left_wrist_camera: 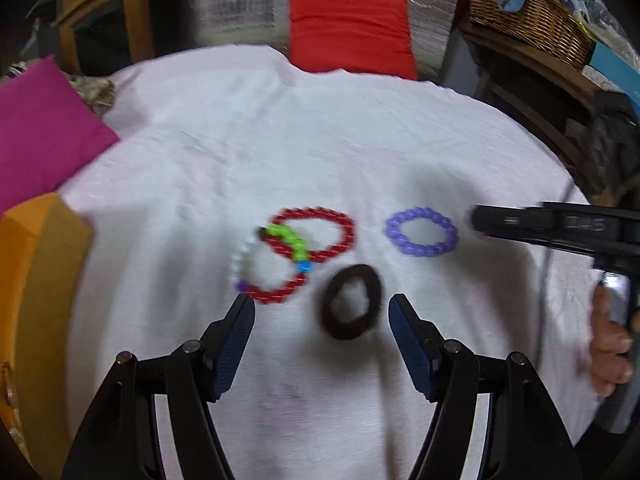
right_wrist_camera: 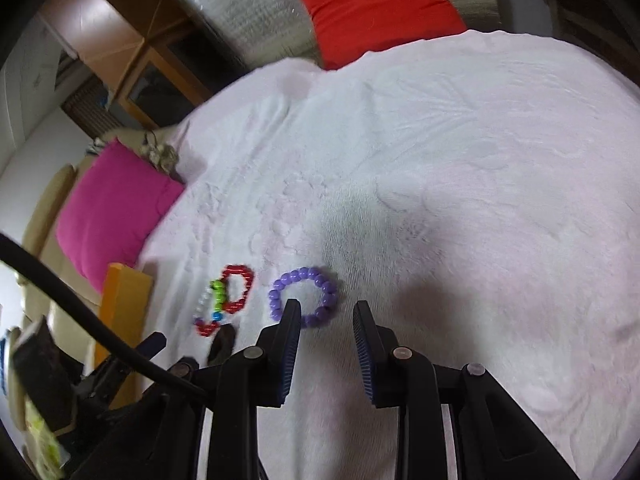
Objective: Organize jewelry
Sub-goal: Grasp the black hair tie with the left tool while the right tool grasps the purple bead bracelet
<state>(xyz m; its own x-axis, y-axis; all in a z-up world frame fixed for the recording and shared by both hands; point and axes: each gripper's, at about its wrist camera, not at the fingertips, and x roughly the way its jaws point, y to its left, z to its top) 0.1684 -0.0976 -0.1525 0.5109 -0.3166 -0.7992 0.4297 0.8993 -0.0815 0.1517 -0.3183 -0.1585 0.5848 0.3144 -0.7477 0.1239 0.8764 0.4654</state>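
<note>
Several ring-shaped pieces lie on a white cloth [left_wrist_camera: 320, 140]. In the left wrist view my left gripper [left_wrist_camera: 322, 308] is open just above the cloth, and a dark brown hair tie [left_wrist_camera: 352, 300] lies between its fingertips, untouched. Beyond it a red bead bracelet [left_wrist_camera: 316, 236] overlaps a bracelet of white, green, red and blue beads [left_wrist_camera: 272, 268]. A purple bead bracelet [left_wrist_camera: 421, 231] lies to the right. My right gripper [right_wrist_camera: 327, 312] stands open with a narrow gap and nothing between its pads; its left finger covers the near edge of the purple bracelet [right_wrist_camera: 303, 297].
An orange box [left_wrist_camera: 40, 280] stands at the cloth's left edge, with a pink cushion [left_wrist_camera: 44, 132] behind it. A red cushion [left_wrist_camera: 350, 28] leans at the far side. A wicker basket [left_wrist_camera: 528, 12] sits at the back right. A hand [left_wrist_camera: 608, 340] holds the right gripper's grip.
</note>
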